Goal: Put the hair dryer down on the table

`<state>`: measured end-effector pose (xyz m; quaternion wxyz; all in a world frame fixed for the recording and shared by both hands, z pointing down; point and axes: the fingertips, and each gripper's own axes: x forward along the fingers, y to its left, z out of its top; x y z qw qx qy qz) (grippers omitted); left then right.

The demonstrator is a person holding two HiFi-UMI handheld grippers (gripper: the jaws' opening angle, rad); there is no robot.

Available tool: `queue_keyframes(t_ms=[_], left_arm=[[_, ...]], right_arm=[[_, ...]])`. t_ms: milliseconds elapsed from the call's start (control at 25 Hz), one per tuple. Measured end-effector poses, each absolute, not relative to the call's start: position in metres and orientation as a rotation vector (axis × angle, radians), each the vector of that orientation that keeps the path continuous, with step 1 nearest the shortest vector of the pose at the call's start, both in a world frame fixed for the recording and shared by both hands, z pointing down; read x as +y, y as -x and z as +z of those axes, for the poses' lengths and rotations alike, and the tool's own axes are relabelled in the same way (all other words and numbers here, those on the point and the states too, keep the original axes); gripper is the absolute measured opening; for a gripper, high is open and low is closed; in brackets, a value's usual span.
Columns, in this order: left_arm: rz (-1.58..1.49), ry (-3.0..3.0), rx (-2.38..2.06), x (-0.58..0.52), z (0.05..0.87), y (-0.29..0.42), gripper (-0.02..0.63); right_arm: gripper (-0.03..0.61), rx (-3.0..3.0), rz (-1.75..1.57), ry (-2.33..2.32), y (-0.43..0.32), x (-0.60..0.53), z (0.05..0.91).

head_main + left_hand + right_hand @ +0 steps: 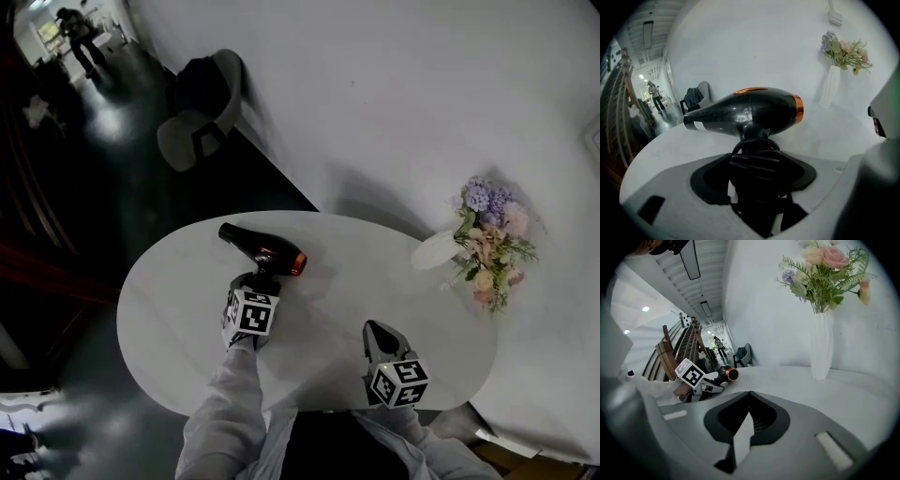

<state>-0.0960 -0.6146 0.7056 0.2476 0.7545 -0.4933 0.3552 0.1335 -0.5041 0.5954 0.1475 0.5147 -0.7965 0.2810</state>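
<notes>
A black hair dryer (262, 248) with an orange ring at its nozzle is over the left part of the white oval table (187, 356), its body level and its nozzle pointing right. My left gripper (263, 279) is shut on its black handle (754, 173) from below. In the left gripper view the dryer body (750, 112) lies crosswise just beyond the jaws. Whether the dryer touches the tabletop I cannot tell. My right gripper (375, 330) hovers over the table's front right, shut and holding nothing, its tips meeting (749, 393). In the right gripper view the dryer (726, 374) and left gripper (712, 383) show at the left.
A white vase (436, 251) of pink and purple flowers (492, 239) stands at the table's right end by the white wall. A grey chair with a dark jacket (202, 112) stands beyond the table. A person (80, 37) walks far off on the dark floor.
</notes>
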Motion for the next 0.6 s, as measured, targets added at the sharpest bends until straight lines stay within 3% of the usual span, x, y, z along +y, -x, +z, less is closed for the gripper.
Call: queue_keyframes(t_ms=[40,80,120,160,440,600], left_arm=[[0.963,-2.063,-1.317,-0.612,0.705,0.093,0.302],[0.952,-2.077,-1.282,-0.61,0.703,0.089,0.352],[0.935,-2.093,-1.254,-0.607,0.699,0.086,0.461],[0.918,-2.104,-1.244,-0.605,0.695,0.083,0.513],[0.789,-2.145,-1.339,-0.576,0.633,0.091,0.529],[0.631,-2.171,-1.367,-0.549,0.593,0.089,0.492]], right_arm=[[0.011,-2.302,0.8,-1.477,-0.133,-0.502,0.592],[0.011,-2.312,0.792,-1.475,-0.132,-0.5,0.588],[0.011,-2.322,0.784,-1.473,-0.131,-0.498,0.584],[0.011,-2.331,0.776,-1.473,-0.131,-0.496,0.58],[0.011,-2.408,0.704,-1.445,-0.129,-0.475,0.557],[0.011,-2.458,0.665,-1.427,-0.128,-0.462,0.544]])
